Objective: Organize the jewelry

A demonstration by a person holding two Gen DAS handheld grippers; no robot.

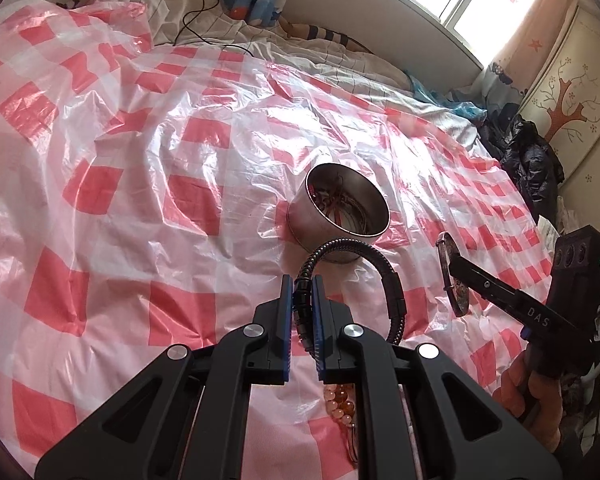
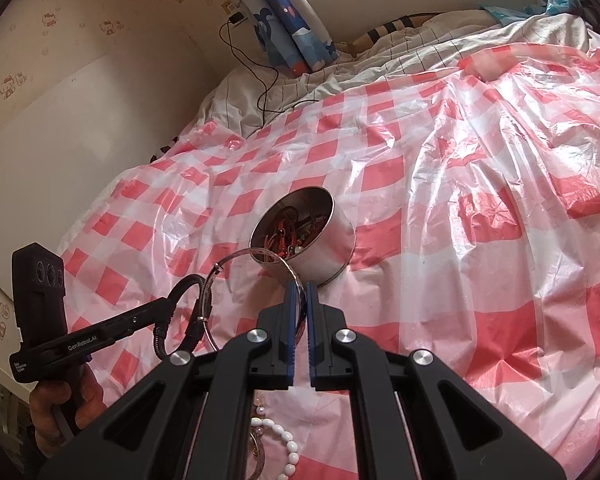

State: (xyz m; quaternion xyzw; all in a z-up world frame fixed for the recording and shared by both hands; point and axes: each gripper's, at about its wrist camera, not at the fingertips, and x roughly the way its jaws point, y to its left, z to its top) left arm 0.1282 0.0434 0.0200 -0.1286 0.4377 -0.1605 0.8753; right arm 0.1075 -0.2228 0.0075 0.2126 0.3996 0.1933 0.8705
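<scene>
A round steel tin [image 1: 342, 216] [image 2: 332, 240] with tangled jewelry inside lies tilted on a red-and-white checked plastic sheet [image 1: 140, 160]. My left gripper [image 1: 301, 280] is shut on a black braided bracelet [image 1: 394, 280], held just in front of the tin. My right gripper [image 2: 299, 286] is shut on a thin silver bangle [image 2: 236, 258] whose loop reaches the tin's near rim. In the right wrist view the left gripper [image 2: 168, 305] and black bracelet [image 2: 182, 286] hang at the left. In the left wrist view the right gripper [image 1: 454, 266] and bangle [image 1: 446, 276] hang at the right.
Orange beads [image 1: 340, 402] lie on the sheet under the left gripper, and a white bead bracelet [image 2: 290, 446] under the right one. A black cable [image 2: 268, 80] trails over the far bedding. Dark clothes [image 1: 528, 156] are piled at the bed's right edge; a wall [image 2: 80, 100] runs along the left.
</scene>
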